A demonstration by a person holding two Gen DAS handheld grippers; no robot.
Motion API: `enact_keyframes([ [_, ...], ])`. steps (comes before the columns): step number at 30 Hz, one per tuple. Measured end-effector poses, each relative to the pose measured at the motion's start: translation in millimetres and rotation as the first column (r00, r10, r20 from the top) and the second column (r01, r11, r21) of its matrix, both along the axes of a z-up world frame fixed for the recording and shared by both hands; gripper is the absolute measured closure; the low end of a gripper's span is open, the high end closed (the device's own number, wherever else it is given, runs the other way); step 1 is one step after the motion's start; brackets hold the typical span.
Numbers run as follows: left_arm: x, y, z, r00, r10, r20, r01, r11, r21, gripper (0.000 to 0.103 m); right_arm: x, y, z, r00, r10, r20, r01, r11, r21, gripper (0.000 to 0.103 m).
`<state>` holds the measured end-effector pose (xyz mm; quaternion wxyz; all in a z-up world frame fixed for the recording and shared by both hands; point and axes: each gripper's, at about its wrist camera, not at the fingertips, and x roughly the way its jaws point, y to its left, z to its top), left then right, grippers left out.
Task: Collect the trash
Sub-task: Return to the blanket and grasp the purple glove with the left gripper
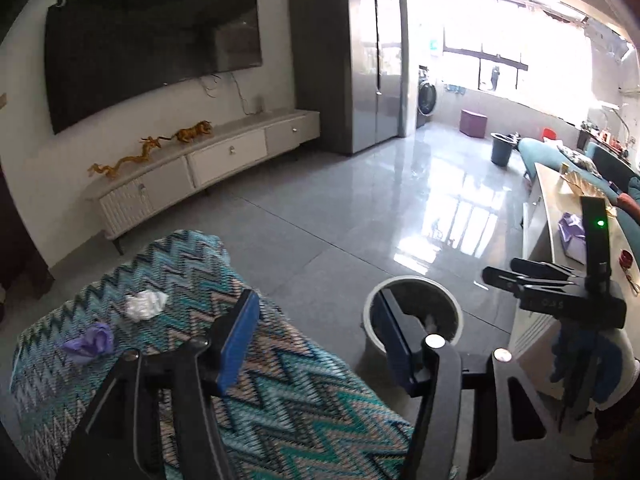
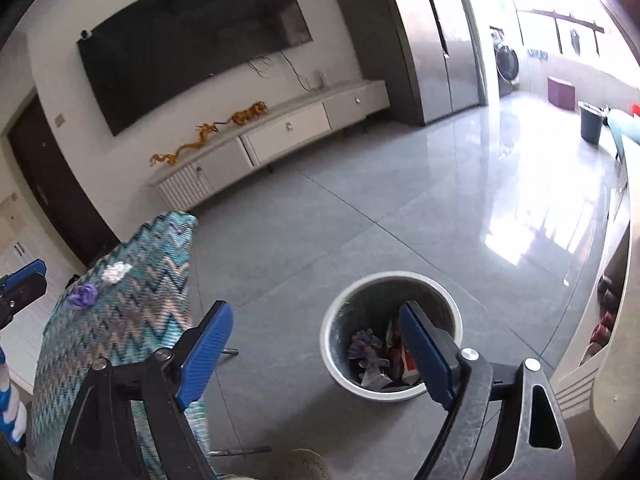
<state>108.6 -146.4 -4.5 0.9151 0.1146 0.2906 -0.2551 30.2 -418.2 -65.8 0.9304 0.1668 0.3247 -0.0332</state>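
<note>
A crumpled white tissue (image 1: 146, 305) and a crumpled purple scrap (image 1: 90, 342) lie on a seat covered in zigzag teal cloth (image 1: 280, 400). My left gripper (image 1: 316, 336) hangs above the cloth's right edge, open, with nothing between its blue pads. A white-rimmed waste bin (image 1: 412, 282) stands on the floor to its right. In the right wrist view my right gripper (image 2: 316, 344) is open and empty above the floor, its right finger over the bin (image 2: 332, 320). Several pieces of trash (image 2: 372, 356) lie in the bin. The tissue (image 2: 116, 272) and the purple scrap (image 2: 83, 295) show at the left.
A low white TV cabinet (image 1: 224, 152) with gold figurines runs along the far wall under a TV (image 1: 152, 40). A pale coffee table (image 1: 560, 208) at the right holds a purple wrapper (image 1: 572, 228). A dark bucket (image 1: 502, 148) and a teal sofa (image 1: 560, 156) stand farther back on the grey tiled floor.
</note>
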Motion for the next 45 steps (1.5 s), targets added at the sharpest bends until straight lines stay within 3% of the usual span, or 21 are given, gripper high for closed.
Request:
enact_keyframes([
  [2, -9.5, 31.0, 7.8, 0.997, 0.061, 0.048, -0.06, 0.998, -0.006, 0.039, -6.9, 16.9, 14.6, 0.999, 0.01, 0.033, -0.01, 1.0, -0.026, 0.006],
  [4, -17.9, 54.8, 13.8, 0.99, 0.118, 0.082, -0.118, 0.993, -0.016, 0.035, -13.4, 31.7, 26.2, 0.997, 0.034, 0.069, -0.032, 0.999, -0.03, 0.003],
  [7, -27.3, 92.9, 21.8, 0.969, 0.213, 0.127, -0.211, 0.977, -0.032, 0.028, -19.1, 54.4, 39.0, 0.991, 0.079, 0.104, -0.077, 0.997, -0.029, 0.002],
  [13, -47.8, 151.8, 28.9, 0.916, 0.355, 0.185, -0.347, 0.935, -0.077, 0.027, -23.3, 96.7, 52.5, 0.981, 0.148, 0.127, -0.141, 0.988, -0.065, 0.0],
  [22, -63.7, 201.0, 26.2, 0.887, 0.412, 0.207, -0.399, 0.911, -0.104, 0.027, -18.8, 158.3, 64.2, 0.953, 0.263, 0.149, -0.247, 0.962, -0.118, 0.0],
  [29, -51.6, 236.1, 14.0, 0.885, 0.446, 0.134, -0.434, 0.894, -0.114, 0.027, -3.9, 200.2, 69.1, 0.927, 0.343, 0.153, -0.324, 0.936, -0.136, 0.0],
  [35, -24.5, 278.3, -8.2, 0.876, 0.48, 0.04, -0.472, 0.872, -0.134, 0.027, 27.1, 238.3, 53.5, 0.906, 0.42, 0.055, -0.408, 0.901, -0.149, 0.0],
  [42, 30.3, 313.6, -45.9, 0.89, 0.447, -0.09, -0.455, 0.882, -0.124, 0.027, 79.0, 271.4, 17.3, 0.869, 0.492, -0.044, -0.494, 0.862, -0.112, 0.0],
  [45, 59.3, 314.4, -56.9, 0.908, 0.401, -0.122, -0.415, 0.9, -0.13, 0.026, 105.4, 282.1, 5.2, 0.855, 0.514, -0.064, -0.518, 0.851, -0.087, 0.0],
])
